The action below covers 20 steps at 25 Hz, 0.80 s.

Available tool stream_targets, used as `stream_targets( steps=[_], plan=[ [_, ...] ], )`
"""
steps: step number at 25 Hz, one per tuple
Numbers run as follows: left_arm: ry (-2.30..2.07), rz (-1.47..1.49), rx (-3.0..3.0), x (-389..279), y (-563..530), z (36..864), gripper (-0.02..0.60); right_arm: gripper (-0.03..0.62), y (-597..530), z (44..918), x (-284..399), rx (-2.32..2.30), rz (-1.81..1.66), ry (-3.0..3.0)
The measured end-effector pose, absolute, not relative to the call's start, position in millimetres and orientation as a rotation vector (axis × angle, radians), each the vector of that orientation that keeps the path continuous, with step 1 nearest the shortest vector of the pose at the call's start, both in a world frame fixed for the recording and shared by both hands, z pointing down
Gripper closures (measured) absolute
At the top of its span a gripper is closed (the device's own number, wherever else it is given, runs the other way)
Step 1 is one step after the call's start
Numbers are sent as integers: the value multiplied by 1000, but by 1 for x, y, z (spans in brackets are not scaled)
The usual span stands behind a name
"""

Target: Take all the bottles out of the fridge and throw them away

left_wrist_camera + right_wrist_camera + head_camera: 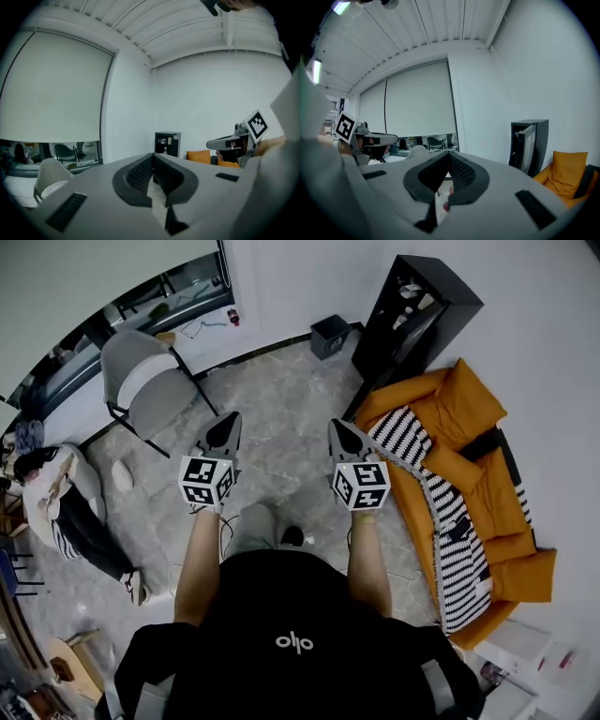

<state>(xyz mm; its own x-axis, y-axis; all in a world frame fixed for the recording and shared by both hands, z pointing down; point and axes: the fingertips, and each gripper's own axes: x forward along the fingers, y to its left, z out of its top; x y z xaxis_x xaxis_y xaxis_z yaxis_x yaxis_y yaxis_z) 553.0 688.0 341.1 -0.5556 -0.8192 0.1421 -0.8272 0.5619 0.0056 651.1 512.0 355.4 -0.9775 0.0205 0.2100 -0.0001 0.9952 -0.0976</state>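
Both hands carry their tools level and out front, seemingly for the walk ahead. The left gripper (228, 427) and right gripper (339, 432), each with jaws pressed together on nothing, are well short of the black fridge (412, 320) at far right, door open, a bin (329, 335) just left. The left gripper view looks onto its shelves, where a small bottle (165, 150) stands. The right gripper view meets the open door nearly edge-on, contents hidden.

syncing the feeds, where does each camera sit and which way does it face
Head view: on the head, facing steeply down; torso, forearms, left claw, right claw.
Left gripper view: on left claw, facing fridge; own shut jaws.
Right gripper view: on right claw, facing blind; own shut jaws.
Both gripper views share fridge, sofa.
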Motion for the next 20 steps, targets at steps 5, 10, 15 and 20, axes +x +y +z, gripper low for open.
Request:
stream_targets(
  steps=[5, 10, 15, 20],
  plan=[
    [-2654, 61, 1408, 522, 663, 349, 575, 592, 485, 363, 623, 8, 157, -2913],
    [-2629, 44, 1433, 473, 628, 362, 575, 592, 453, 372, 578, 49, 148, -2899],
    [-2580, 43, 1484, 413, 590, 364, 575, 592, 423, 372, 521, 97, 153, -2880],
    [-2523, 54, 1557, 346, 553, 361, 575, 592, 397, 367, 460, 168, 164, -2870]
  ],
)
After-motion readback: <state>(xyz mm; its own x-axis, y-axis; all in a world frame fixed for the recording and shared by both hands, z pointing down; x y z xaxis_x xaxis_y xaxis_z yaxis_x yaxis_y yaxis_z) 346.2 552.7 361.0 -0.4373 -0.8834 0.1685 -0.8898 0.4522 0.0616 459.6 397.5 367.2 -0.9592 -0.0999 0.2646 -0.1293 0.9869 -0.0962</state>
